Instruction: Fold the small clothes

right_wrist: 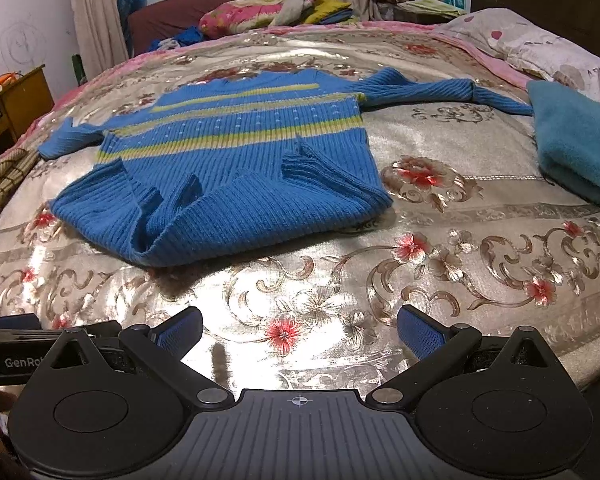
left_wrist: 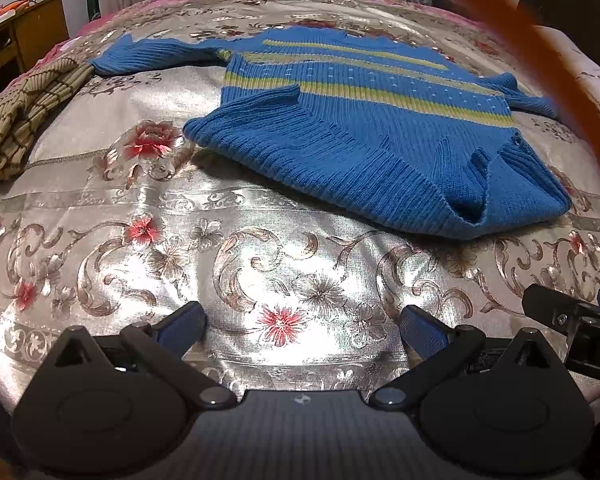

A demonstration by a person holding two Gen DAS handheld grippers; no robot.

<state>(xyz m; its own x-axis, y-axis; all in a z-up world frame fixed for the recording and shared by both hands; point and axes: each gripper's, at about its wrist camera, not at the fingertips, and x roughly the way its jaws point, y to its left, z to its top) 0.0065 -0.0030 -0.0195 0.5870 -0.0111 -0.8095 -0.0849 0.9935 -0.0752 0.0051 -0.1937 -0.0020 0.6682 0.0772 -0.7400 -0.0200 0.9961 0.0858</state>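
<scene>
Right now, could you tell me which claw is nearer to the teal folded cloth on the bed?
Right. The right claw hangs open over the bedspread, with the teal folded cloth ahead on its right. The left claw, also open, sits further left; its view does not show the cloth.

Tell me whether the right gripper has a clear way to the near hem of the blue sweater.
Probably yes. The right gripper is open and holds nothing, and only bare bedspread lies between it and the blue sweater, whose near hem faces it.

Bare bedspread (right_wrist: 300,288) lies open before both tongs toward the sweater (right_wrist: 228,184) at 12 o'clock; teal blanket (right_wrist: 576,144) crowds 2 o'clock; checked cloth (left_wrist: 24,120) blocks 10 o'clock.
</scene>
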